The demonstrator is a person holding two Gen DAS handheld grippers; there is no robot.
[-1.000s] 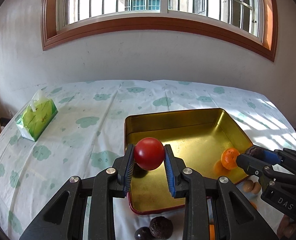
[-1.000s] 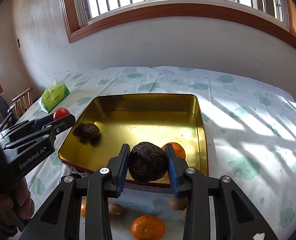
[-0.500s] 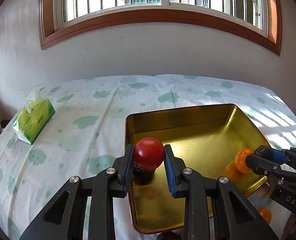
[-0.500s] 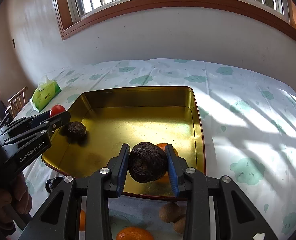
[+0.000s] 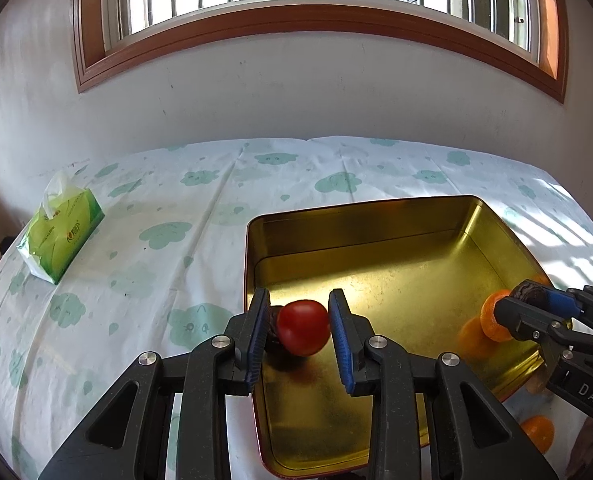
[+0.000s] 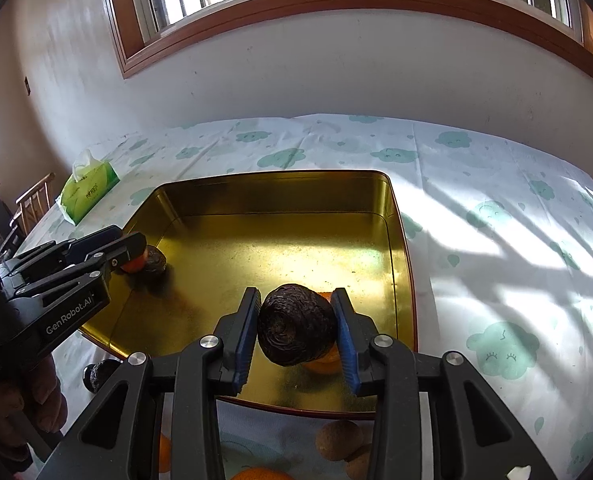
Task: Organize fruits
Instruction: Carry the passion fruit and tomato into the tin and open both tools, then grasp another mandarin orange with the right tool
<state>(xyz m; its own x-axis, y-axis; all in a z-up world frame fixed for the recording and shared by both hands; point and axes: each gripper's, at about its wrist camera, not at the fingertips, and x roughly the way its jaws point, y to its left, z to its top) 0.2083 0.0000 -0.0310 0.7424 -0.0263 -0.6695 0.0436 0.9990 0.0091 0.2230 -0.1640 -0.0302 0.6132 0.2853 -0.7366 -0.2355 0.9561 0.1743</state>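
A gold metal tray (image 5: pixel 376 216) (image 6: pixel 280 192) lies on the cloud-print cloth. My left gripper (image 5: pixel 298 336) (image 6: pixel 134 254) has opened over the tray's near left part; the red tomato (image 5: pixel 303 327) sits loose between its jaws, beside a dark wrinkled fruit (image 6: pixel 155 264) in the tray. My right gripper (image 6: pixel 296 328) (image 5: pixel 536 308) holds a dark wrinkled avocado (image 6: pixel 296 324) over the tray's near right part, above an orange (image 5: pixel 492 320) lying in the tray.
A green tissue pack (image 5: pixel 62 232) lies far left on the table. Loose fruit lies in front of the tray: brown round fruits (image 6: pixel 338 440), oranges (image 5: pixel 538 434) and a dark fruit (image 6: pixel 100 374). A wooden chair (image 6: pixel 32 204) stands left of the table.
Both grippers moved forward over the tray. The left jaws widened and the tomato dropped lower between them, next to the dark fruit. The right gripper kept its avocado.
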